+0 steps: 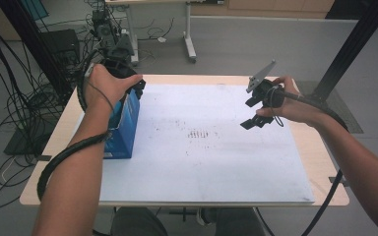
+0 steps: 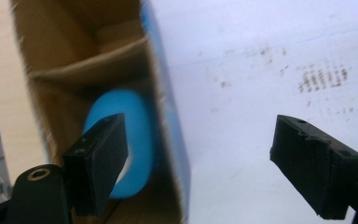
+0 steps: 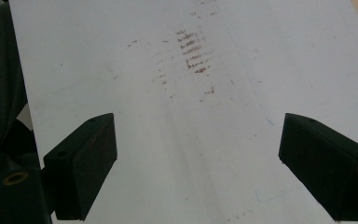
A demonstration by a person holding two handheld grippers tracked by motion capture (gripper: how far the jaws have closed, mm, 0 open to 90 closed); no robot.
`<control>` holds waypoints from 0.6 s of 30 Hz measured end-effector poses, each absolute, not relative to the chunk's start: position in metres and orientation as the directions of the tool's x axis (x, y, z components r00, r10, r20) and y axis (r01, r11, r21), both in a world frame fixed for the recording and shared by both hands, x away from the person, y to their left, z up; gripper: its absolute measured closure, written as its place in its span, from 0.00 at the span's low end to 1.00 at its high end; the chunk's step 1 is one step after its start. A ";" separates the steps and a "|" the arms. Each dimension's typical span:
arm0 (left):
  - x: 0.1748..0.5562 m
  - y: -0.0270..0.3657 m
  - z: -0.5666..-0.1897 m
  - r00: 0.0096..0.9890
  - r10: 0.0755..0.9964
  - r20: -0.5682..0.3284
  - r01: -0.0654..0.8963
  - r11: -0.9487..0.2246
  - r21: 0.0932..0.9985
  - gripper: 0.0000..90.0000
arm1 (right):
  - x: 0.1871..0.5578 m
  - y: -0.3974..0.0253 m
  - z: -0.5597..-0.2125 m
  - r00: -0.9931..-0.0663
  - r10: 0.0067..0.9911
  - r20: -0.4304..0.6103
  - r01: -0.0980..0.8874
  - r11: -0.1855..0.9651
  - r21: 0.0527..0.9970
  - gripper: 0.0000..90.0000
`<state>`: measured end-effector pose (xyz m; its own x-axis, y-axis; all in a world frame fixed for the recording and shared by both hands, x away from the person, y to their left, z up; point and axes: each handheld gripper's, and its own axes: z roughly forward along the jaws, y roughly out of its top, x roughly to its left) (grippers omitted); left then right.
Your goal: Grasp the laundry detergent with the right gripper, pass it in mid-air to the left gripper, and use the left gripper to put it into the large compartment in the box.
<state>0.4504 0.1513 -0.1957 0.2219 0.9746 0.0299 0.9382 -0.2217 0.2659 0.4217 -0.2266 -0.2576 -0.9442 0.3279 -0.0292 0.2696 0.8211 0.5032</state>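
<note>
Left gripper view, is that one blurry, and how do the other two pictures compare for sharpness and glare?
Left gripper view: the open cardboard box and the blue object inside it are smeared soft, edges streaked. Right gripper view: sharper, the brown scuff marks on the white mat read clearly. High view: even lighting, faint shadows, no strong glare on the mat.

One blue box [image 1: 125, 129], one blue object [image 2: 135, 140] inside, one white sheet [image 1: 216, 162].

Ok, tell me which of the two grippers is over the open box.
The left gripper: it hangs above the blue box at the table's left, one jaw over the blue object inside. The right gripper hovers over the bare white sheet.
</note>
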 end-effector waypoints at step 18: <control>0.482 0.120 -0.201 0.265 0.963 -0.056 0.928 -0.239 0.285 0.13 | 0.427 -0.222 -0.253 -0.954 0.296 -0.039 0.246 0.853 0.460 0.13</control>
<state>0.4825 0.1201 -0.2014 0.2650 0.9626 -0.0564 0.9282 -0.2388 0.2853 0.4269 -0.2221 -0.2529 -0.9543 0.2963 -0.0387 0.2462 0.8529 0.4603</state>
